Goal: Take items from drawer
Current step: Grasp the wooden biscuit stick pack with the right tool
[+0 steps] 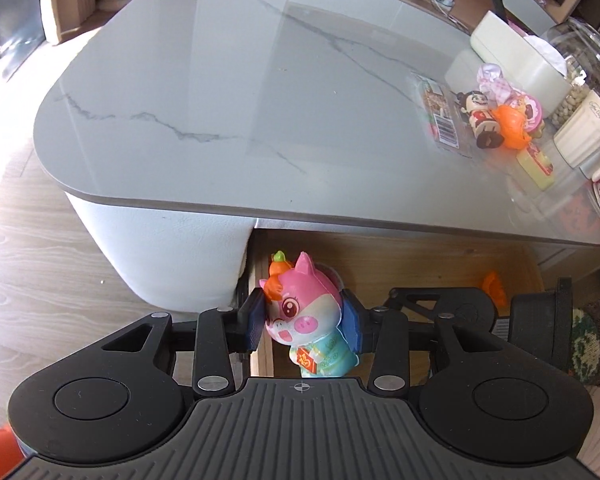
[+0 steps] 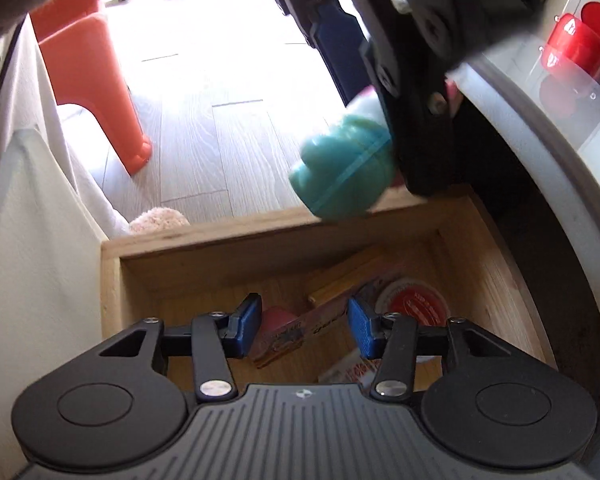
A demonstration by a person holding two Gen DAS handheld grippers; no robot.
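- Pink and teal, the pig figurine (image 1: 303,316) is hanging clamped by its head between the blue pads of the left tongs (image 1: 303,320), above the open wooden drawer (image 2: 204,248) and below the lip of the marble counter (image 1: 220,128).
- Lifting it well is likely meaning a straight rise until the toy is clearing the counter edge, then a move toward the cluster of toys (image 1: 499,120) already sitting on the counter's far right, keeping the squeeze gentle because the soft body looks easily deformed.
- Right tongs (image 2: 301,330) are hovering spread wide and empty inside the drawer, framing a flat printed packet (image 2: 288,332) beside a red-lidded round tin (image 2: 415,304).
- A sensible next grasp there is probably closing across the packet's narrow width, staying clear of the drawer wall.
- From the right wrist view, the figurine's teal base (image 2: 343,168) is showing blurred; its face is hidden behind the left tool's black frame.
- Drawer contents under the right tool's body are being cut off, and an orange object (image 1: 493,286) at the drawer's right side is too partial to identify.
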